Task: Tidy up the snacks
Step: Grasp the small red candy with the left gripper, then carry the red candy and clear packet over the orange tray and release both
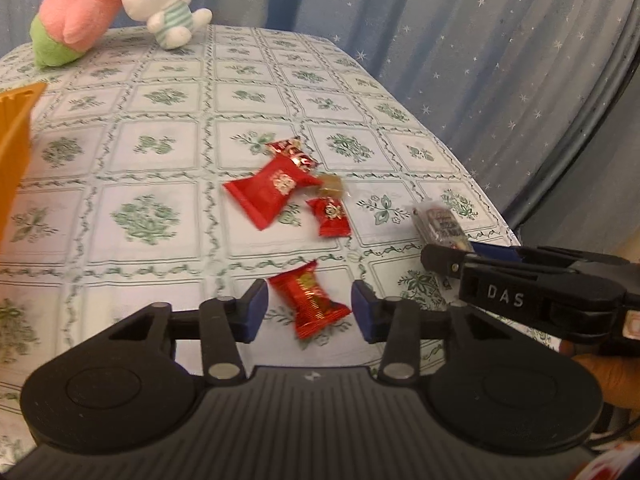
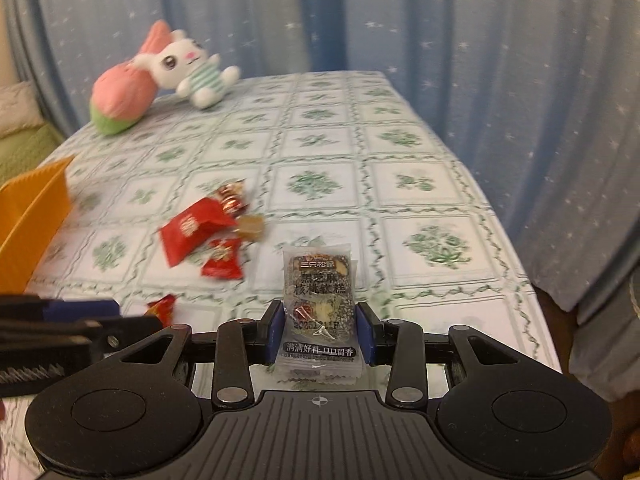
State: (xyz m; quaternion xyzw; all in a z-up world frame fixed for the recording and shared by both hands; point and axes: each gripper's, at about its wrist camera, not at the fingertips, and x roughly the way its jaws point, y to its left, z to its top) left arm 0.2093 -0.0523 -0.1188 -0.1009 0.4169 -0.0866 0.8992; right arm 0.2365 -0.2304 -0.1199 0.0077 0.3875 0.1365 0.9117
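Observation:
My left gripper (image 1: 308, 310) is open, with a red candy packet (image 1: 310, 302) lying on the table between its jaws, untouched on both sides. My right gripper (image 2: 322, 330) is shut on a clear packet of dark sesame walnut cake (image 2: 318, 304), held upright above the table; the packet also shows in the left wrist view (image 1: 440, 226). A cluster of red snack packets (image 1: 276, 186) and a brown candy (image 1: 331, 185) lies mid-table; the cluster also shows in the right wrist view (image 2: 196, 236). An orange bin (image 2: 34, 216) stands at the left.
A pink and white rabbit plush (image 1: 116, 12) lies at the far left corner of the table. The green floral tablecloth (image 1: 160, 120) ends at the right edge, with blue starred curtains (image 2: 480, 60) behind. The orange bin's edge (image 1: 14, 132) shows at far left.

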